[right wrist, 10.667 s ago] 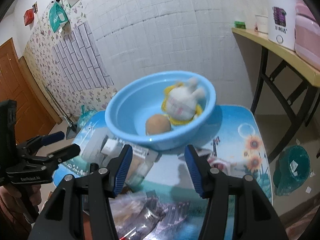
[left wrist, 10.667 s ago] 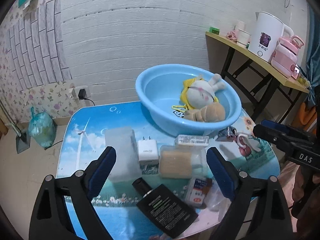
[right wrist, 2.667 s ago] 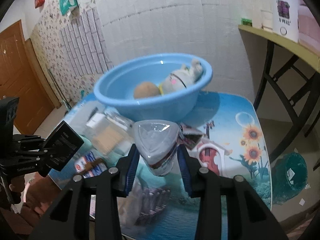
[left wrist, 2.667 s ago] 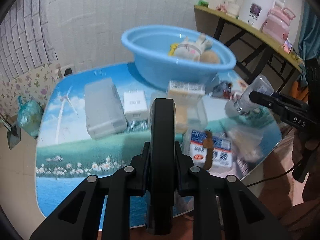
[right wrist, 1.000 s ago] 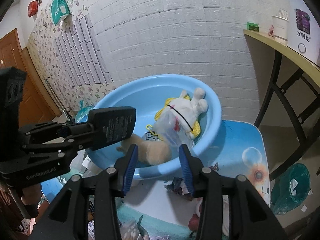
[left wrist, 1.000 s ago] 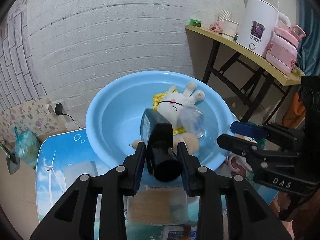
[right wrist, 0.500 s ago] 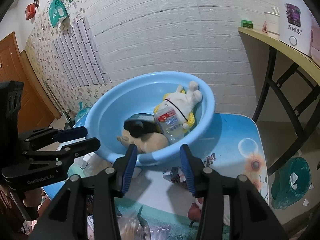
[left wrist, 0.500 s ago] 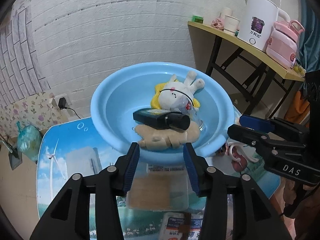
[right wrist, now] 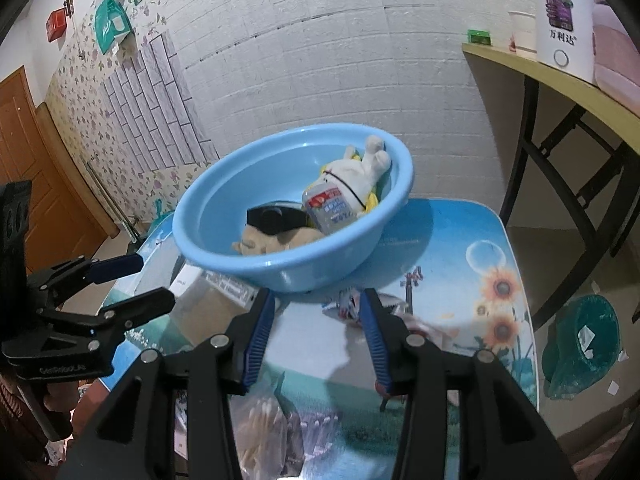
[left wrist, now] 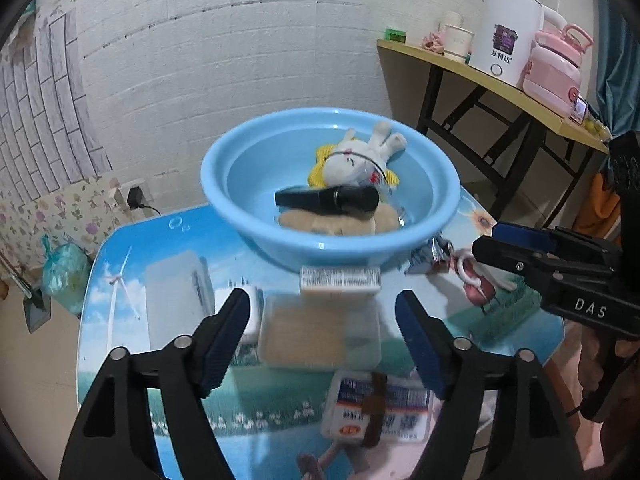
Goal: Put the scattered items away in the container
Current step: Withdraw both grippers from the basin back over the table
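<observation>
The blue basin (left wrist: 320, 250) stands at the far side of the table. In it lie a white plush rabbit (left wrist: 352, 162), a black bottle (left wrist: 326, 200), a tan plush (left wrist: 328, 222) and a clear bottle (right wrist: 330, 208). My left gripper (left wrist: 322, 312) hovers short of the basin, over a clear box of tan contents (left wrist: 316, 334); its jaws are opening with nothing between them. The right gripper (right wrist: 317, 304) is open and empty, just before the basin (right wrist: 304, 272). Each gripper shows in the other's view: the right gripper (left wrist: 520, 248) and the left gripper (right wrist: 148, 282).
On the table lie a grey case (left wrist: 176, 300), a small labelled box (left wrist: 340, 278), a banded medicine box (left wrist: 380, 404), a snack wrapper (left wrist: 432, 256), a red-white toy (left wrist: 476, 280) and a bag of swabs (right wrist: 260, 428). A side table holds a kettle (left wrist: 504, 48). A green bin (right wrist: 584, 344) sits on the floor.
The left gripper let the black bottle go into the basin, drew back toward the near side and spread its jaws. The clear bottle came to rest in the basin; the right gripper pulled back.
</observation>
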The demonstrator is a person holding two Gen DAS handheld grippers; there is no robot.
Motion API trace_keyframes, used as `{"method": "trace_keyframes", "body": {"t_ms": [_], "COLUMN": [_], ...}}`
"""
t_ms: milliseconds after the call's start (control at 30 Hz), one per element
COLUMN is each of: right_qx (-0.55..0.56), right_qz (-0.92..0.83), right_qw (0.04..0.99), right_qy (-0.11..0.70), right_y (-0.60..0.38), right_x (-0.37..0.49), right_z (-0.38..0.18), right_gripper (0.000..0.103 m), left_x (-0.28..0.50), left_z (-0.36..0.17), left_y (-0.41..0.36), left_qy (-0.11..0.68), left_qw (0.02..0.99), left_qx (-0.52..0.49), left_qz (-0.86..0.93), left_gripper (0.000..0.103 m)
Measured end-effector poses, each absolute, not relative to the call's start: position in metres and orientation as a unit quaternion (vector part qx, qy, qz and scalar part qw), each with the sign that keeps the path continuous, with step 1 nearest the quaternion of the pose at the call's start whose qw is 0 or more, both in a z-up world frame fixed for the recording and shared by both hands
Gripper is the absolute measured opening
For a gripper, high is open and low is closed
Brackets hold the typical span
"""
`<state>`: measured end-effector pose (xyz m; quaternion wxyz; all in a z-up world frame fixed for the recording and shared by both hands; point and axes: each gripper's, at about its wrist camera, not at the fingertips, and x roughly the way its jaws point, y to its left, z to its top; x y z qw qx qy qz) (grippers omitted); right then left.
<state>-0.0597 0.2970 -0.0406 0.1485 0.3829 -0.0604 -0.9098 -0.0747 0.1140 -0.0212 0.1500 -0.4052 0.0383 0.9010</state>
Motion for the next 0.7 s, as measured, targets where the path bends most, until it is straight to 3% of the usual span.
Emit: {"method": "trace_keyframes", "body": {"t_ms": [133,700], "right_qx": [0.39,0.422], "right_qz": [-0.907,-0.889], "right_qw": [0.15,0.171], "right_qy": [-0.058,-0.047], "right_y": [0.297,0.289], "right_x": [-0.051,-0.015], "right_z": [-0.047,-0.069], "right_gripper": [0.044,0.044], "left_x": [-0.065,-0.033], "left_z": [-0.031,-0.062], "left_y": [0.108,0.097], "left_qy": [0.038,0.034], "left_qw": [0.145,0.154], "left_qx": [-0.412,-0.441], "left_qz": [0.899,0.884], "left_gripper": [0.081,0.082]}}
